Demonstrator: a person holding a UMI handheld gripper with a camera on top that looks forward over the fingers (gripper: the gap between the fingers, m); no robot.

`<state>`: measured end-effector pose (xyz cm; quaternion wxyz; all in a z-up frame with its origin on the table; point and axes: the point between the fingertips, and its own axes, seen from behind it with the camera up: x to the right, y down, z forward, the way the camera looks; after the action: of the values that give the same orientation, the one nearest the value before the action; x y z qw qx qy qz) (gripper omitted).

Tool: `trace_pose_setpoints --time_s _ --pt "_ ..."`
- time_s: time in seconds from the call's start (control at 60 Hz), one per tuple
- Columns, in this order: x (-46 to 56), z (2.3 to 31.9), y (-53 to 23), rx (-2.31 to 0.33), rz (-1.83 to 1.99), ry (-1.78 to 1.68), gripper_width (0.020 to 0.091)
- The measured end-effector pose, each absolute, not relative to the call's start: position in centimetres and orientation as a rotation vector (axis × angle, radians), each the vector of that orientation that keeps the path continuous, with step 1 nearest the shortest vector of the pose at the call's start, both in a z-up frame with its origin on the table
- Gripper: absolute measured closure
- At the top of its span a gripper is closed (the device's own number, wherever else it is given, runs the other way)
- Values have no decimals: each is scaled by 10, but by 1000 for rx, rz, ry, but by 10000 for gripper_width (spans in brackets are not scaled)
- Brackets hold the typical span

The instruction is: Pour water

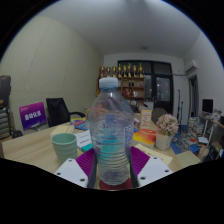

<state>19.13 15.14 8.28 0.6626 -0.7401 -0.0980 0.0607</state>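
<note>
At frame centre an upright bottle [111, 130] was clenched between the gripper [112, 172] pads, lifted over the table [35, 150]. Left of it a green cup [65, 146] was seen. Water could be spilled if the bottle were tipped short of the cup.

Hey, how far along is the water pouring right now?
Done: the jaws are shut on the water bottle, which is upright and lifted. In hand: carrying it, cap apparently on. Left: opening it if capped, then tipping it, perhaps over the green cup on the table.
</note>
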Motion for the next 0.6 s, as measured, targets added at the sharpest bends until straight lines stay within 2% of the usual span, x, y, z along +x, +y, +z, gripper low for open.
trace_pose_setpoints --time_s 0.133,0.15,0.283,0.4,0.55,0.6 --pt "194 61 159 -1747 116 -242 602" --pt "194 57 158 -1761 112 -249 582" --pt "188 56 159 -1793 135 -239 584" --pt "187 51 161 -1831 140 -225 542" --pt "186 61 159 -1789 161 -200 434" --pt "187 63 158 -1770 179 -193 300"
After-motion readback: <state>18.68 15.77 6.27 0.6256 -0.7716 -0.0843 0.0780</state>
